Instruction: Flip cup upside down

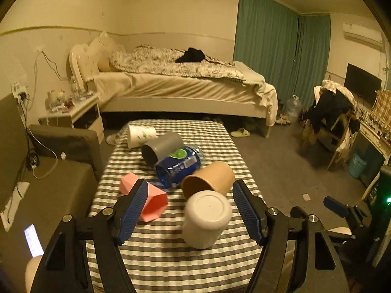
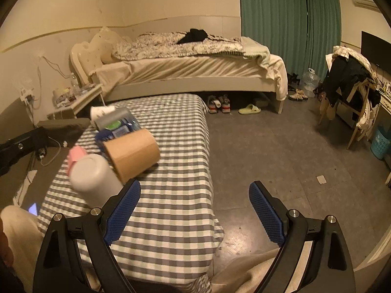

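A white cup (image 1: 206, 222) stands upside down on the checked table (image 1: 156, 256), base up; it also shows in the right wrist view (image 2: 94, 178). Behind it a tan cup (image 1: 209, 179) (image 2: 132, 153) lies on its side. A pink cup (image 1: 149, 200), a grey cup (image 1: 162, 147) and a blue-wrapped cup (image 1: 179, 166) also lie on their sides. My left gripper (image 1: 190, 210) is open, its fingers either side of the white cup without touching it. My right gripper (image 2: 195, 210) is open and empty over the table's right edge.
A white patterned cup (image 1: 140, 135) lies at the table's far end. A grey sofa (image 1: 48, 185) stands to the left, a bed (image 1: 183, 85) behind, and a chair with clothes (image 2: 352, 92) at the right. Open floor (image 2: 281, 151) lies right of the table.
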The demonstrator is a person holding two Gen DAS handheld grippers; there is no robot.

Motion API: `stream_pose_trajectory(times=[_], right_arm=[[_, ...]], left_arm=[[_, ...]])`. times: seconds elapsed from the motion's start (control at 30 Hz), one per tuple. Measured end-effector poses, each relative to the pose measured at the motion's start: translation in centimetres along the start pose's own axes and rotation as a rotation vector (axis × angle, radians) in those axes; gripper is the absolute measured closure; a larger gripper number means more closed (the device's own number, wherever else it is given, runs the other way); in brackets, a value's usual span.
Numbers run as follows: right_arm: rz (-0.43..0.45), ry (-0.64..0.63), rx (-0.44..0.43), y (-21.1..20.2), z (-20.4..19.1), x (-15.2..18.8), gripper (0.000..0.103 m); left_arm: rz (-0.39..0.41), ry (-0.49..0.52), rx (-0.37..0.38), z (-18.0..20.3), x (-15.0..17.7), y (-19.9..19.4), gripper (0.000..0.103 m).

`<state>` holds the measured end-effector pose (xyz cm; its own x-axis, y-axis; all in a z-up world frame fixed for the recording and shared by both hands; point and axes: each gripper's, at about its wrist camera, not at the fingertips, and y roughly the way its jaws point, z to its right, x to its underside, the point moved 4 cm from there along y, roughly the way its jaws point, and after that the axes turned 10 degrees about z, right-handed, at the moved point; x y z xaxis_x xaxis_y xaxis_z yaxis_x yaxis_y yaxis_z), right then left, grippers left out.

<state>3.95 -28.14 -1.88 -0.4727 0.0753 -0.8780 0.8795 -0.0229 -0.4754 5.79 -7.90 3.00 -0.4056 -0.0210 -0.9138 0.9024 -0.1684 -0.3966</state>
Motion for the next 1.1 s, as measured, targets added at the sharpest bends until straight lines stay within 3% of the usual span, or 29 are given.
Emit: stream_pose_trajectory(times=[0.27,0.37,0.57,0.73,1.1], right_arm=[[0.011,-0.031,-0.052,-1.6,-3.1,0.4,0.012],[0.006,-0.049,-0.069,-1.4,-4.1,1.2,0.012],[-0.019,-0.063,-0.085,-0.1,-5.4,2.5,0.007],[-0.026,-0.082,-0.075,0.8,-6.0,2.9,0.001],[-0.06,-0.079,-0.065,2.4,-6.1,3.5,0.001]], left_arm=[[0.012,0.009,-0.043,-3.2,2.5,-1.3,0.028],[0.011,0.019,-0.073,-4.2,3.9,-1.3,0.019],[-0.013,0.002,-0.11,-5.9,6.5,-0.6,0.01],[-0.003,-0.014,-0.152,-7.0,6.8,-0.1,0.008],[-0.012,-0.019,-0.148,-7.6,7.2,0.6,0.005]])
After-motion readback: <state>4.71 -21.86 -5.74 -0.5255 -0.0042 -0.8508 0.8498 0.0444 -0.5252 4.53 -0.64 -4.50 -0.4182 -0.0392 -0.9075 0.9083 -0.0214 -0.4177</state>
